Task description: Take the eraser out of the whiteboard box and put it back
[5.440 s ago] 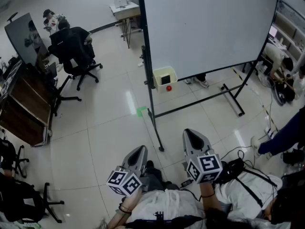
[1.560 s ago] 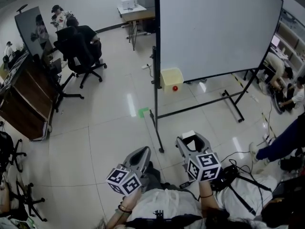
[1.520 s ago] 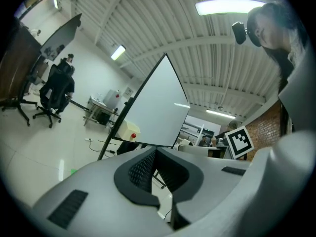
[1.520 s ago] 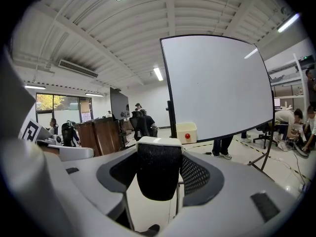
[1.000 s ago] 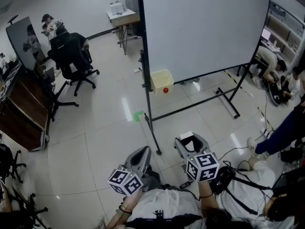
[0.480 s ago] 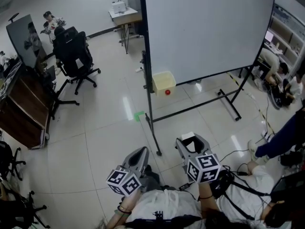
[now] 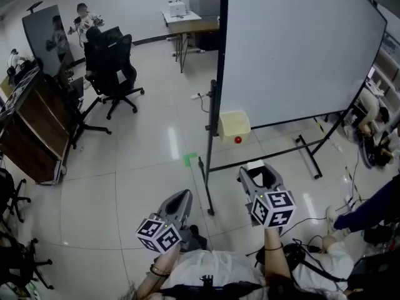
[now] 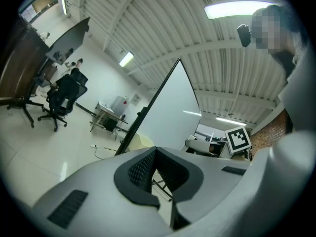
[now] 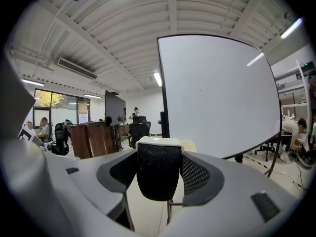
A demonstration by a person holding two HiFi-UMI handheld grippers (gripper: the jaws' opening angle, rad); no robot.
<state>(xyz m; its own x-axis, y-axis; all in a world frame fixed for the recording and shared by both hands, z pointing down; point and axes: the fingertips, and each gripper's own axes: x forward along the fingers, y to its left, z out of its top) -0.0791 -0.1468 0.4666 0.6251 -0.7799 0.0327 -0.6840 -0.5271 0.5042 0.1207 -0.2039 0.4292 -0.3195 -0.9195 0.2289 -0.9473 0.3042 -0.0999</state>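
Right gripper view shows your right gripper clamped on the eraser, felt side facing the camera and white back on top. Left gripper view has the left gripper with its jaws together on nothing, low in the frame.

The eraser is out, so I judge you're on the return leg. Farther up the head view, the yellow whiteboard box hangs at the foot of the whiteboard, well apart from the eraser. Next you need to close that gap, bring the eraser over the box's open top, lower it in and release.

Compared with half a second ago, board and box sit farther right and lower in the frame, nearer your right gripper. The earliest frame showed no eraser at its tips.
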